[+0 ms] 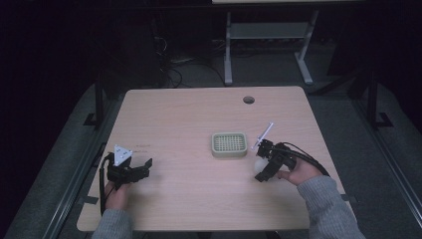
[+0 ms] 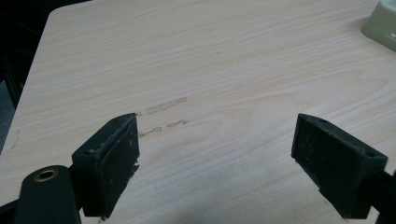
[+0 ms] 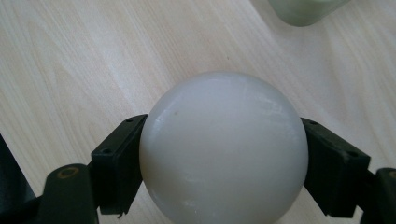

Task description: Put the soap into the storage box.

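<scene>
From the high view, the right gripper (image 1: 262, 162) sits near the right edge of the counter (image 1: 189, 199), just to the right of the pale green basket (image 1: 229, 144), and there's a whitish blob between its fingers that I take to be the white ball (image 1: 259, 163), though it's small and dim here. The left gripper (image 1: 133, 169) is way over on the other side, well apart from all that, hovering low over bare wood with nothing near it. Over in the left gripper view, the fingers (image 2: 112, 163) are spread wide with only counter grain and a couple of faint scuff marks between them, so it's released and idle; a corner of the basket (image 2: 380, 25) peeks in at top right. The right gripper view is the telling one: the ball (image 3: 224, 149) is wedged squarely between both fingers (image 3: 119, 163), touching on each side, so that's a firm grasp on it. The wood is right behind it, and I can't tell whether the ball is lifted or resting on the counter. A bit of the basket (image 3: 303, 11) shows just beyond. So my read is the pickup is done or nearly so, and what's left is carrying the ball over to the basket, which looks empty from above, and letting go. Probably about halfway along.
</scene>
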Motion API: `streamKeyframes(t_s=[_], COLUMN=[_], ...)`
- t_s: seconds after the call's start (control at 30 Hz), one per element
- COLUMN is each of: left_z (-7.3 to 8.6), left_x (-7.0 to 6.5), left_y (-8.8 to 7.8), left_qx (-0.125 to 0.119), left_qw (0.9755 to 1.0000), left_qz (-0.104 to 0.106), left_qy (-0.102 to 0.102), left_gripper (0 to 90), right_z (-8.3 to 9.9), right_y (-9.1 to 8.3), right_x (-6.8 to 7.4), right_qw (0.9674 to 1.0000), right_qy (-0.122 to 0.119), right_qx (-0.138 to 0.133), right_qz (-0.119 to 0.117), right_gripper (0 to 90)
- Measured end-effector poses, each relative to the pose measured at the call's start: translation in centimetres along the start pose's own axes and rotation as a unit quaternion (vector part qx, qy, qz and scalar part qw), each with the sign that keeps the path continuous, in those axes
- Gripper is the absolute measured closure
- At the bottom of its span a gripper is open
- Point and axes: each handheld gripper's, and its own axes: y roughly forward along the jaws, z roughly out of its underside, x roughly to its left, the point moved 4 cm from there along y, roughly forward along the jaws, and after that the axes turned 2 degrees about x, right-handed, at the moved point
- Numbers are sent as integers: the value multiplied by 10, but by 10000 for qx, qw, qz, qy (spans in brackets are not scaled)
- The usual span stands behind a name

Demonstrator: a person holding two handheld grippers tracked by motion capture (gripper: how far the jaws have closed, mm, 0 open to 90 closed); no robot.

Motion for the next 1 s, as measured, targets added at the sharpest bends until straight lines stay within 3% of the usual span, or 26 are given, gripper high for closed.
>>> streamKeyframes(t_s=[1.0], left_z=[-1], left_x=[1], left_y=[0], left_qx=[-18], left_qw=[10000], left_qz=[-6], left_qy=[-19], left_gripper=[148], right_z=[-24], right_y=[-13], right_x=[-15], right_qw=[10000], right_qy=[16], right_qx=[4], right_qz=[-53], right_gripper=[220])
